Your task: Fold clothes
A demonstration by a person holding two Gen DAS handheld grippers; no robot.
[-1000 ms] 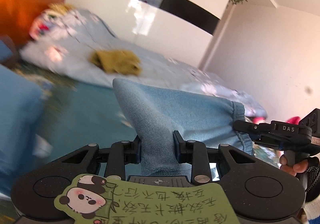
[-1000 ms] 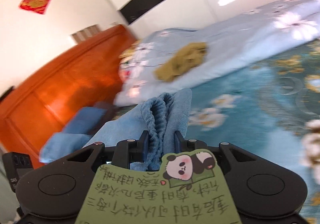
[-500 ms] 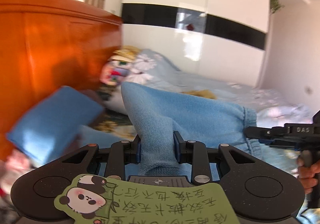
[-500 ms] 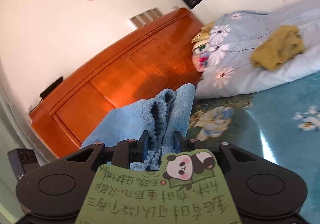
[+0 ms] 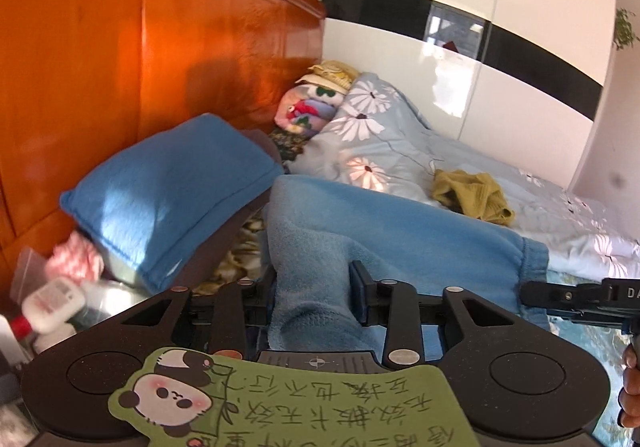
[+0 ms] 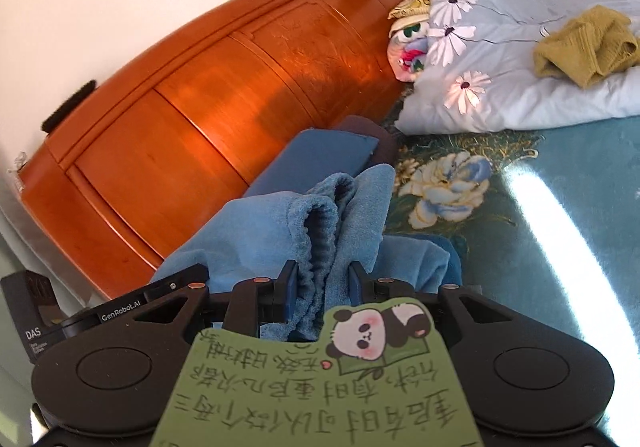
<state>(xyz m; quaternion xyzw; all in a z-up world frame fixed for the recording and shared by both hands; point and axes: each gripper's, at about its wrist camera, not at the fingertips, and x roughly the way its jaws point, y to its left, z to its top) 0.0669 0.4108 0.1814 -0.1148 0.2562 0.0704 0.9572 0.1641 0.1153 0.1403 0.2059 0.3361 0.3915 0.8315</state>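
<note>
Blue fleece, a garment (image 5: 384,223), hangs stretched above the bed (image 6: 560,215) near its headboard (image 5: 160,47) end. The left tool (image 5: 313,287) has fabric bunched between its pads, its jaws having just been opening a little, and the right tool (image 6: 322,283) is clamped on the ribbed cuff end. A blue pillow (image 5: 172,187) leans at the headboard; a yellow garment (image 5: 472,195) lies on the quilt (image 5: 400,143).

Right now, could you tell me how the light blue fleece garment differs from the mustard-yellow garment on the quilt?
The light blue fleece garment hangs pinched in both grippers; the mustard-yellow garment lies loose on the floral quilt, untouched. The blue one is plush and stretched out; the yellow one is ribbed and crumpled in a heap. Both are unfolded clothes.
</note>
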